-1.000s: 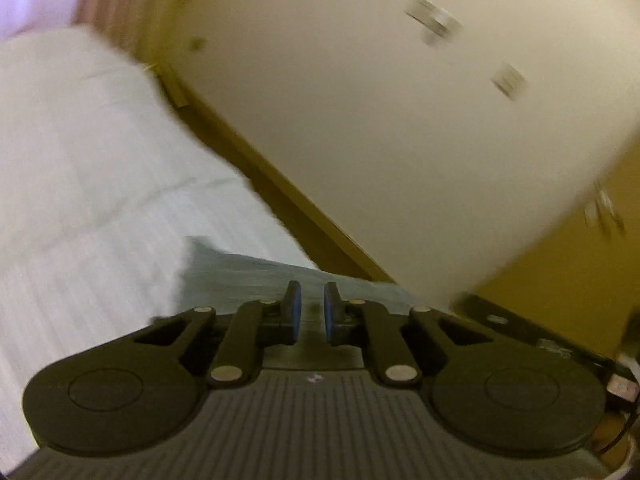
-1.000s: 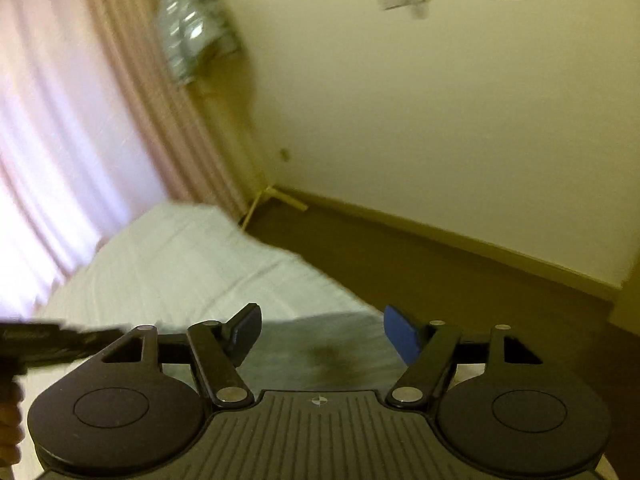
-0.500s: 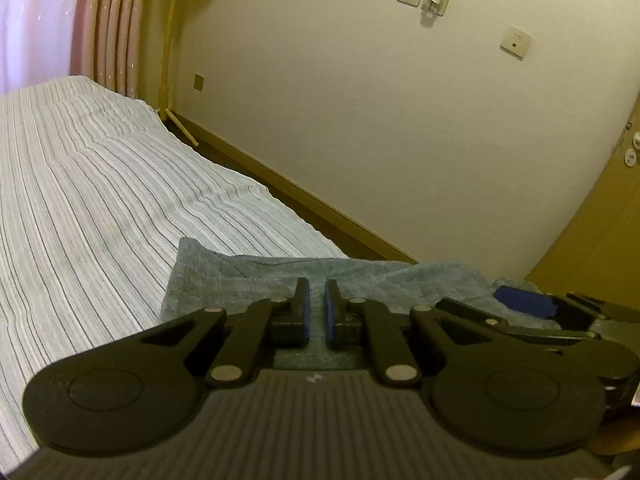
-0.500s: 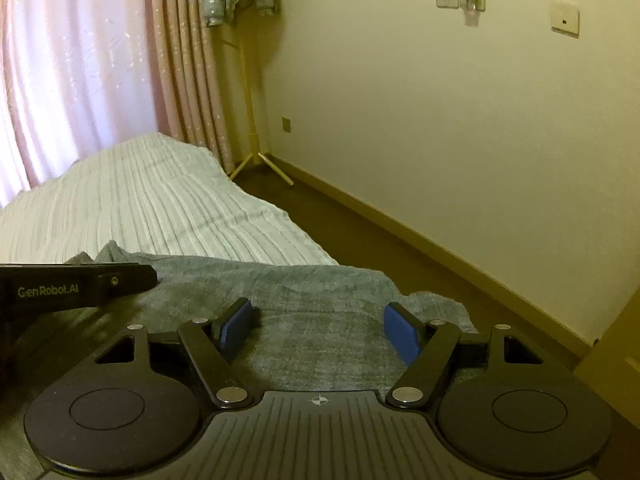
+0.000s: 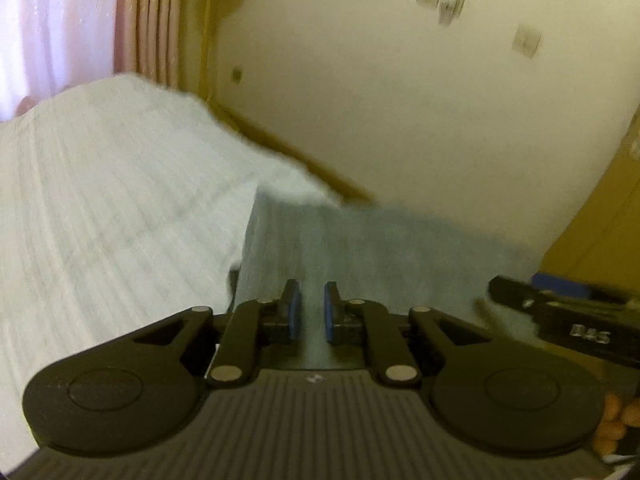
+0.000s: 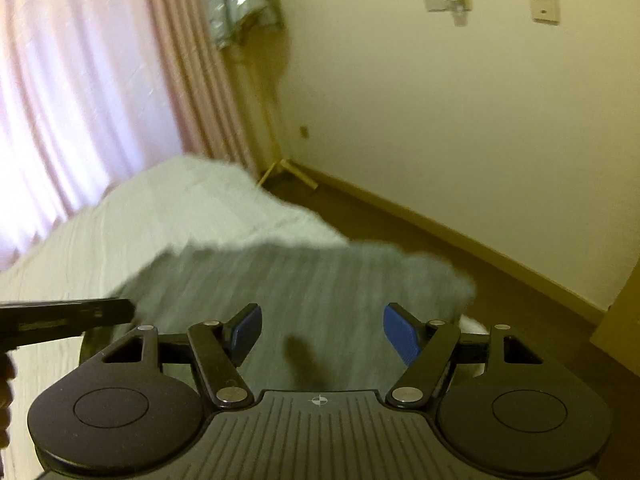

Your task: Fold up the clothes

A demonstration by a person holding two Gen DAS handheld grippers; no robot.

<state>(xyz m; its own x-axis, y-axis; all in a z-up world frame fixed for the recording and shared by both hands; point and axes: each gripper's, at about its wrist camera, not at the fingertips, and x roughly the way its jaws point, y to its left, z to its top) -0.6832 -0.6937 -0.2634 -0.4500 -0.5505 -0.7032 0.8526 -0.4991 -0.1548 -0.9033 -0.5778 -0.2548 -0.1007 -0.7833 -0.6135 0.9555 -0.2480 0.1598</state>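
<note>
A grey knit garment (image 5: 360,248) lies on the near end of the striped bed (image 5: 112,184); it also shows in the right wrist view (image 6: 280,280). My left gripper (image 5: 311,312) is over the garment's near edge, its blue pads almost together with a narrow gap; whether cloth is pinched there is blurred. My right gripper (image 6: 322,330) is wide open and empty above the garment. The right gripper also shows at the right edge of the left wrist view (image 5: 560,320). The left gripper shows at the left edge of the right wrist view (image 6: 64,316).
The bed (image 6: 160,216) reaches back to pink curtains (image 6: 80,80). A coat stand (image 6: 272,120) with a silver jacket stands in the corner. Brown floor (image 6: 440,248) and a cream wall with switches lie to the right. A wooden door (image 5: 600,220) is at far right.
Both views have gone blurred from motion and have tilted. The garment now reaches further up the frame in front of both grippers. The jaw openings look the same.
</note>
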